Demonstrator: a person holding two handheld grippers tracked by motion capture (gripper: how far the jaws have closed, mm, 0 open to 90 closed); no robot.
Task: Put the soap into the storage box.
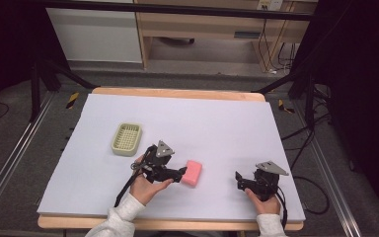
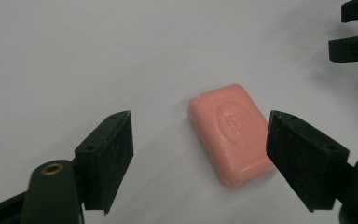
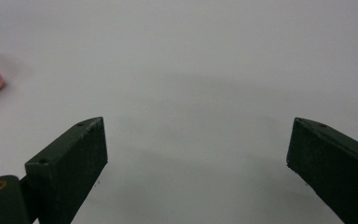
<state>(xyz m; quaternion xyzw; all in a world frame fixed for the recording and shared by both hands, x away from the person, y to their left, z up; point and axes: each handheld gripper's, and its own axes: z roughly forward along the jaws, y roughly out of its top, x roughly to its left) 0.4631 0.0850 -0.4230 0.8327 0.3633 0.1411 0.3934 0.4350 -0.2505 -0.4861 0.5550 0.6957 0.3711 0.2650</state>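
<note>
Left claw (image 2: 200, 156) spread wide around pink soap bar (image 2: 233, 133), pads clear of it; bar flat on bench (image 1: 217, 123), long axis slanting between jaws. Right claw (image 3: 198, 163) likewise apart, well aside.

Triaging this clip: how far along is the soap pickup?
Done: the left gripper is lined up on the pink soap bar, jaws open to either side of it, pads not touching. In hand: nothing; the bar lies flat on the table. Left: close and lift, probably toward the green soap dish, which sits empty. The right gripper idles open.
</note>
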